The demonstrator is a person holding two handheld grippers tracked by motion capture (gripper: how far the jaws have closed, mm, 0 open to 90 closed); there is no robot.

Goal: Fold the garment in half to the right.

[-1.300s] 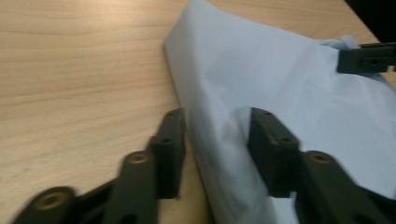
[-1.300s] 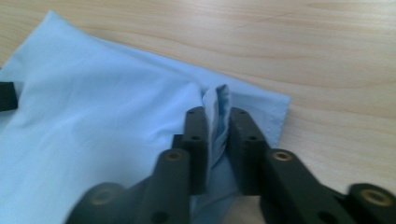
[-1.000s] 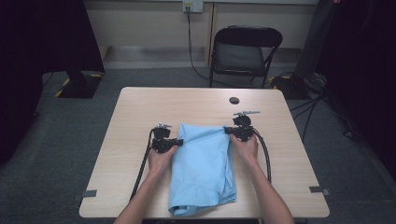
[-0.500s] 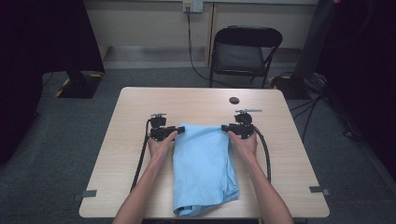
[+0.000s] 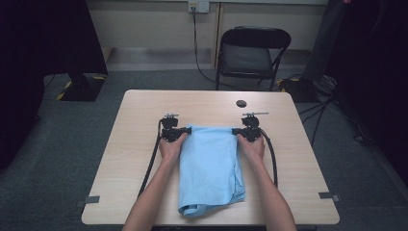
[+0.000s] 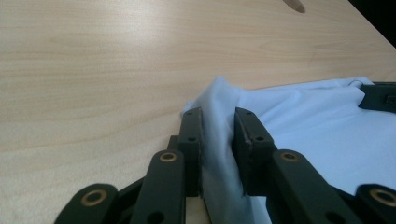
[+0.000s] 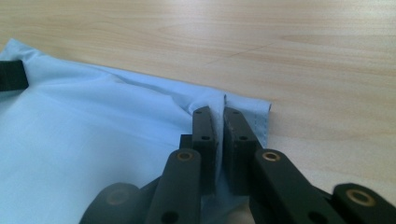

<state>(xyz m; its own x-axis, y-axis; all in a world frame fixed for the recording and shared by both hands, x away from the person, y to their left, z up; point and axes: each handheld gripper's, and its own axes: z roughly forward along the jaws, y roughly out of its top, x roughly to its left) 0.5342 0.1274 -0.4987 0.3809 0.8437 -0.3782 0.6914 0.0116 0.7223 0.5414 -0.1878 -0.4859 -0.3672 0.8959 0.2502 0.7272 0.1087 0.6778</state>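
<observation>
A light blue cloth (image 5: 211, 168) lies folded on the wooden table (image 5: 139, 115), its far edge stretched straight between my two grippers. My left gripper (image 5: 185, 131) holds the far left corner. In the left gripper view, a raised ridge of the cloth (image 6: 317, 121) is pinched in the left gripper (image 6: 218, 116), whose jaws have just been closing on it. My right gripper (image 5: 235, 131) holds the far right corner. Its jaws have also just been closing, and the right gripper (image 7: 218, 112) clamps the hemmed edge of the cloth (image 7: 93, 130).
A small black round object (image 5: 241, 103) lies on the table beyond the cloth. A black folding chair (image 5: 252, 53) stands behind the table's far edge. Cables (image 5: 151, 163) trail from both grippers toward the near edge. Bare wood surrounds the cloth.
The left gripper moved away from the person and outward, pulling its corner level with the right one. The cloth's far edge, slanted before, now runs straight. The right gripper stayed put.
</observation>
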